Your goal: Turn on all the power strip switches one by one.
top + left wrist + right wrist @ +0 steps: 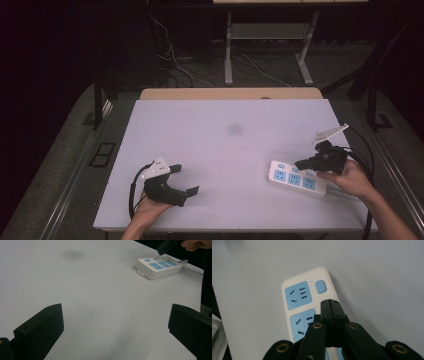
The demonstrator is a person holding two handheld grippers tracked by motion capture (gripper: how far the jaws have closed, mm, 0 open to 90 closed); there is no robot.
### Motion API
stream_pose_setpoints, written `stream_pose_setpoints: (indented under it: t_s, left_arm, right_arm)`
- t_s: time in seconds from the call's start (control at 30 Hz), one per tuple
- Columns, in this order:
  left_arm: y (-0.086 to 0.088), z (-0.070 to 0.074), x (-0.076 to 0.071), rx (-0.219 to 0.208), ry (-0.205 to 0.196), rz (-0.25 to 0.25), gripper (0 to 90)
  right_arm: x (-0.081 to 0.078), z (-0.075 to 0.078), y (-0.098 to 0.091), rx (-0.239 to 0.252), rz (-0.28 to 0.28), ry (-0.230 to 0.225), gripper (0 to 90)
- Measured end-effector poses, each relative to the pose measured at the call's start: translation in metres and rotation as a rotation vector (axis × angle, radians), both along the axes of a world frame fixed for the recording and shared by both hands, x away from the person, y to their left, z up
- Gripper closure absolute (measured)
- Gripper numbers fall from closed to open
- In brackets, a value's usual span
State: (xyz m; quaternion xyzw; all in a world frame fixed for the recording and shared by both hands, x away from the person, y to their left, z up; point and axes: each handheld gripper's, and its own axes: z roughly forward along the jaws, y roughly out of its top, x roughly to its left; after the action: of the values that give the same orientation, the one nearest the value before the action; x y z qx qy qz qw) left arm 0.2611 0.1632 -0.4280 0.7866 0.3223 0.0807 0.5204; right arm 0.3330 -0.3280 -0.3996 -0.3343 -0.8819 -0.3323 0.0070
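A white power strip (pixel 296 178) with blue socket faces lies flat on the table (pixel 225 150), at the near right corner as seen from the high view. Its long axis runs from the left and slightly farther end, where the blue switch (pixel 321 286) sits, toward the right and nearer end, where its cable leaves past the person's right hand (pixel 352 179). The right hand-held gripper (pixel 306 163) is directly over the strip; in the right gripper view its jaws are pressed together with nothing between them, tips over the strip's right edge between the first socket and the switch, pointing along the strip toward the switch end. Whether the tips touch the casing cannot be told. The left hand-held gripper (pixel 184 182) rests well apart, at the near left of the table, jaws spread wide and empty; in the left gripper view the strip lies far ahead and to the right. Judgement: the right hand-held gripper is much the nearer, and the switch lies just forward and slightly left of its tips, so any press would need only a short advance along the strip's long axis.
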Motion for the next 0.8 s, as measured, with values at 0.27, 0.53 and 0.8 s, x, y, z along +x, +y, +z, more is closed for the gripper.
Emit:
stream_pose_setpoints:
  t_s: [0.27, 0.53, 0.8]
  left_arm:
    - [0.0, 0.0, 0.0, -0.002, -0.001, -0.001, 0.0]
    - [0.0, 0.001, 0.0, -0.002, -0.003, -0.002, 0.0]
    - [0.001, 0.001, 0.0, -0.004, -0.004, -0.001, 0.0]
  right_arm:
    - [0.004, 0.017, 0.01, -0.007, 0.025, -0.016, 90.0]
    - [0.01, 0.028, 0.022, -0.024, 0.054, -0.029, 90.0]
    - [0.015, 0.024, 0.029, -0.035, 0.061, -0.02, 90.0]
